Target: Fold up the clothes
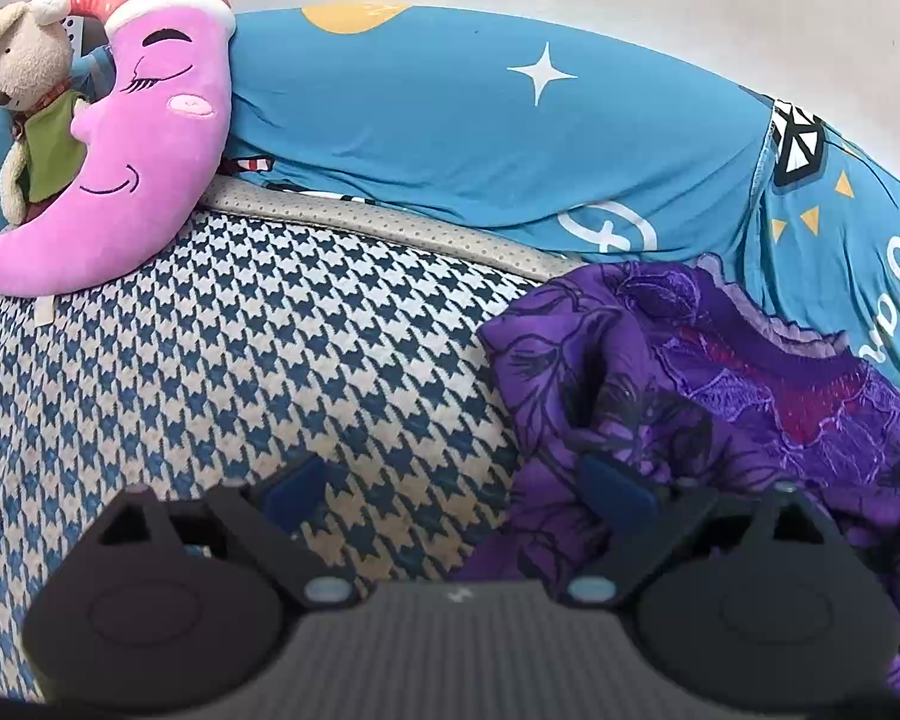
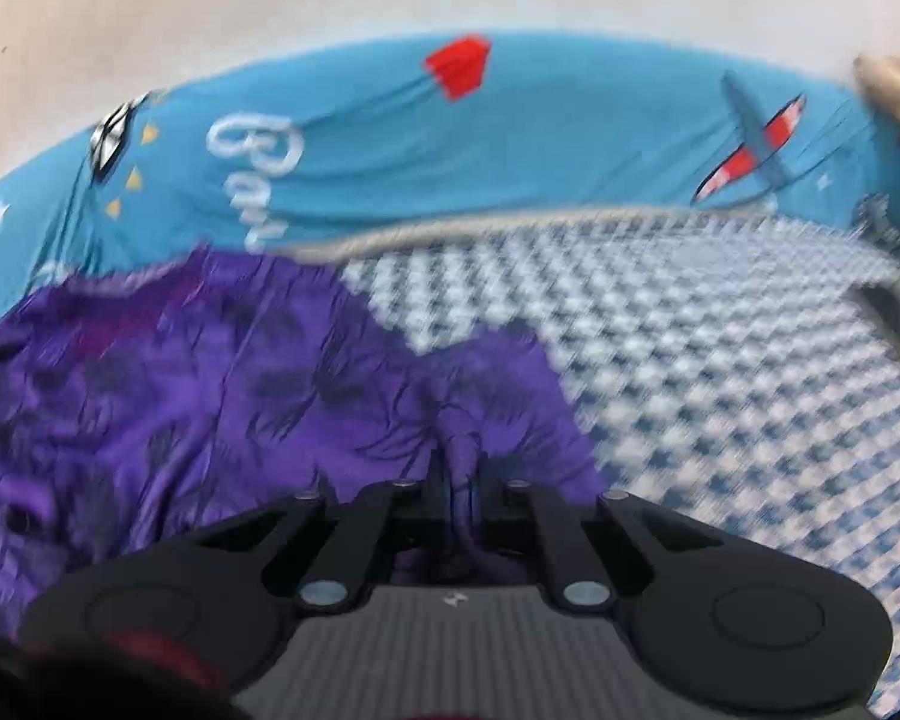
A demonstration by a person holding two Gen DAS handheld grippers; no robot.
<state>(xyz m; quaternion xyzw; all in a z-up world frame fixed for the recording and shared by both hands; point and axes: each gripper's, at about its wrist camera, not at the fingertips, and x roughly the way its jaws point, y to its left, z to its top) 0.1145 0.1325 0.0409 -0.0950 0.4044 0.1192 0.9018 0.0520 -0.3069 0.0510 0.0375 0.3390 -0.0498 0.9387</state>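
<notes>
A purple patterned garment (image 1: 720, 396) lies crumpled on the blue-and-white houndstooth bed cover (image 1: 240, 360), at the right of the left wrist view. My left gripper (image 1: 456, 492) is open; its right finger rests against the garment's left edge, its left finger over bare cover. In the blurred right wrist view the garment (image 2: 180, 390) spreads to the left. My right gripper (image 2: 459, 480) is shut on a pinched fold of the garment.
A long blue printed pillow (image 1: 480, 120) lies along the wall behind the garment; it also shows in the right wrist view (image 2: 450, 150). A pink moon plush (image 1: 150, 150) and a stuffed rabbit (image 1: 24, 78) sit at far left. Houndstooth cover (image 2: 720, 360) extends right.
</notes>
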